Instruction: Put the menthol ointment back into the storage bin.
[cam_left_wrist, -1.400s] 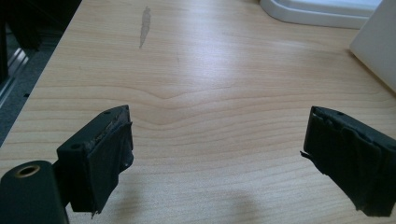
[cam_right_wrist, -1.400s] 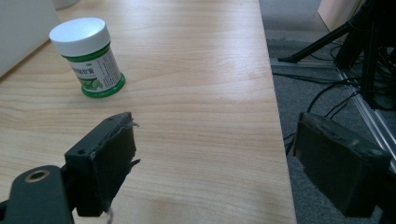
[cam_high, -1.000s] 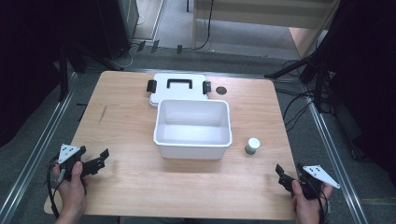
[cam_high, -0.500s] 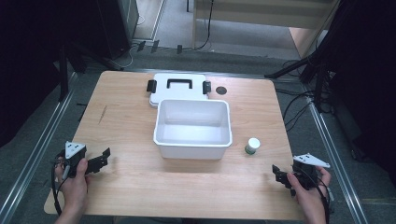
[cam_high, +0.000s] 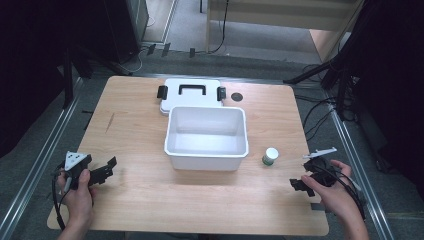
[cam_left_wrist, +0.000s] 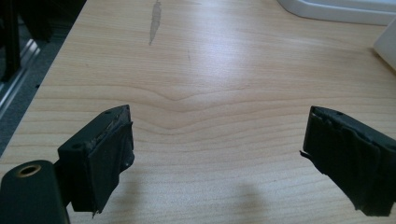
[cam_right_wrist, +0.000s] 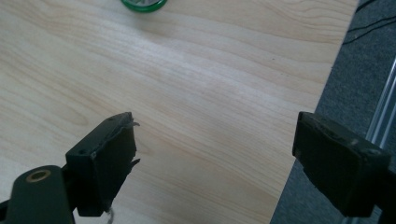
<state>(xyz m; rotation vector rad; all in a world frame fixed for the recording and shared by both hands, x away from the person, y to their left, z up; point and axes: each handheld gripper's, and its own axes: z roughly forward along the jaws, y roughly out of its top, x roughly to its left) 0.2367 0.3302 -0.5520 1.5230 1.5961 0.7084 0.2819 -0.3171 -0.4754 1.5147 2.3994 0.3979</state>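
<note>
A white open bin (cam_high: 206, 150) stands at the table's middle, with its white lid (cam_high: 190, 102) and black handle lying flat just behind it. A small jar (cam_high: 270, 156) with a white cap and green base stands to the right of the bin. My left gripper (cam_high: 106, 168) is at the front left, open, with bare wood between its jaws (cam_left_wrist: 215, 158). My right gripper (cam_high: 300, 177) hovers open at the front right, over the table's right edge (cam_right_wrist: 215, 158). The jar's green rim (cam_right_wrist: 144, 4) shows ahead of it.
A small black disc (cam_high: 237, 96) lies beside the lid at the back. The wooden table (cam_high: 140, 130) has a grey scuff mark (cam_left_wrist: 155, 18) on its left side. The bin's corner (cam_left_wrist: 385, 46) sits ahead right of the left gripper. Metal rails and cables run along both sides.
My right hand has lifted and shifted left, toward the jar and inward from the table's corner. The left hand has stayed about where it was.
</note>
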